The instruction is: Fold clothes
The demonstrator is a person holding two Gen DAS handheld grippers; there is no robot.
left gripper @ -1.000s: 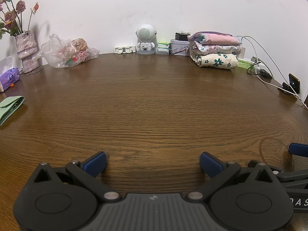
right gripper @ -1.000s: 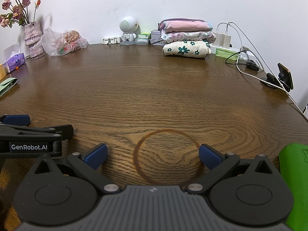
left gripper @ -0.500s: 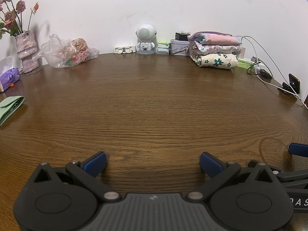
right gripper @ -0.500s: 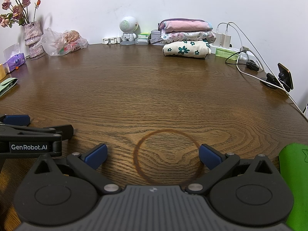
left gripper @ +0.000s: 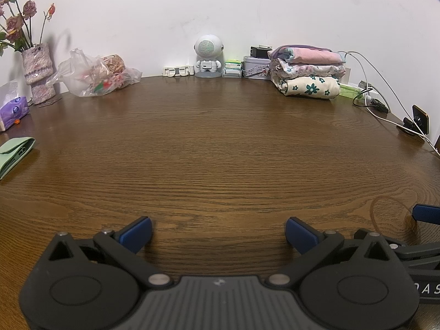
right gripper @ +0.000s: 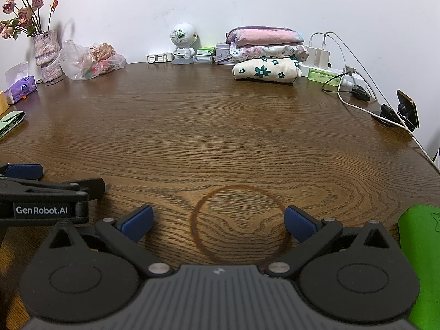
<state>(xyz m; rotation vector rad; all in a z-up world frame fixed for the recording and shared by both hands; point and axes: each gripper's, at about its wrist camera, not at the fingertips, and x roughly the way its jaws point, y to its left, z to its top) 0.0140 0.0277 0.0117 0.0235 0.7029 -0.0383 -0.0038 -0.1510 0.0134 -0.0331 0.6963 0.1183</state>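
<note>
A broad table of dark, grainy wood stands against a plain white wall, marked by one faint brown ring. Three folded clothes, soft cotton, two flowered and one pink, sit stacked at the far edge. The left gripper and right gripper hover low, both spread wide, holding nothing.

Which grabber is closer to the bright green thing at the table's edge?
The right one. The right gripper sits just left of the green cloth, jaws wide open. The left gripper lies further left, beyond the right gripper, and its own camera doesn't show the cloth.
</note>
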